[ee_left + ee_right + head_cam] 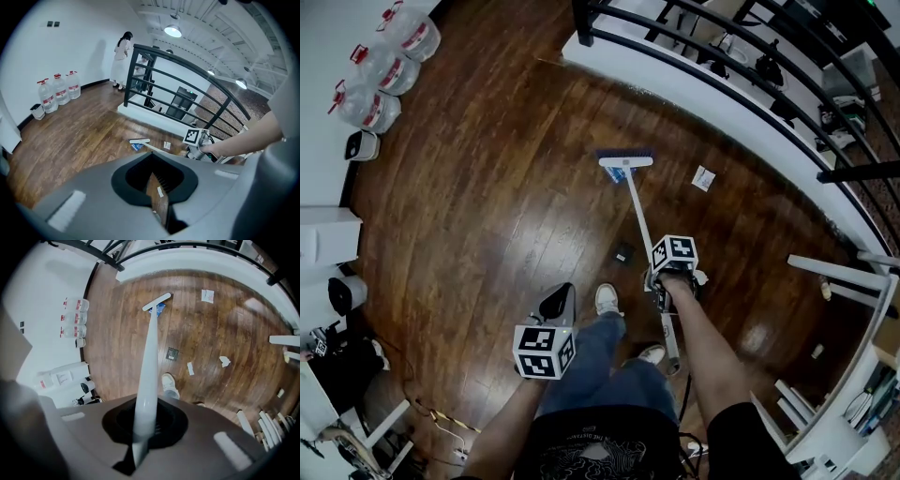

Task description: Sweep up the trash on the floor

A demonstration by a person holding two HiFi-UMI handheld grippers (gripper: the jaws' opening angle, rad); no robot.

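The right gripper [143, 434] is squeezed tight on the white broom stick [150, 357]. The left gripper [157, 199] is open a little and holds nothing. Far out from the right gripper, the broom head [625, 162] sits on the wood floor [487, 216], touching a blue wrapper [617, 174]. A white paper [703, 177] lies near it. Three big water bottles [389, 64] stand by the wall.

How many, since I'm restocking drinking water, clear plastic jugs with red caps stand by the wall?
3, in a row against the white wall: far jug, middle jug, and near jug beside a small white bin. Others may be hidden.
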